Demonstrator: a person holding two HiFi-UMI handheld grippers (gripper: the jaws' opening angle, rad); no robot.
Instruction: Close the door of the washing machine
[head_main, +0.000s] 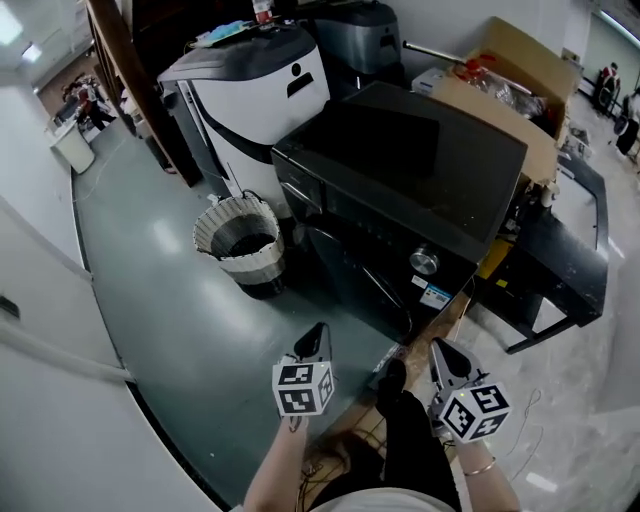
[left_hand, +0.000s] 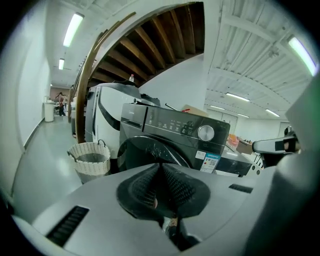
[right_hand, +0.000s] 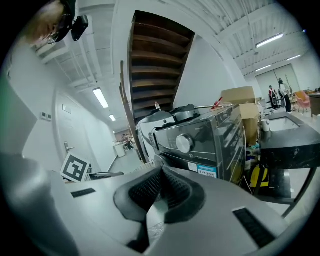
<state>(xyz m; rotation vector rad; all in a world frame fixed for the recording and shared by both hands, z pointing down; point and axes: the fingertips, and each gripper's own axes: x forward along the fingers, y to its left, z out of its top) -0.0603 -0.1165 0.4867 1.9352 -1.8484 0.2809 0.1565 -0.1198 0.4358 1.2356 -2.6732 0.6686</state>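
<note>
The black front-loading washing machine (head_main: 400, 175) stands ahead of me, its round door (head_main: 365, 285) lying flat against the front, below the silver knob (head_main: 424, 262). My left gripper (head_main: 315, 345) hovers short of the door, well apart from it, shut with nothing between the pads. My right gripper (head_main: 446, 362) hangs beside it to the right, also shut and empty. In the left gripper view the pads (left_hand: 172, 187) meet in front of the door (left_hand: 150, 152). The right gripper view has its pads (right_hand: 150, 187) closed below the knob (right_hand: 183, 143).
A woven laundry basket (head_main: 240, 240) stands on the floor left of the machine. A white appliance (head_main: 255, 100) is behind it. An open cardboard box (head_main: 510, 80) and a low black bench (head_main: 570, 265) crowd the right side. Cables lie by my feet (head_main: 350, 445).
</note>
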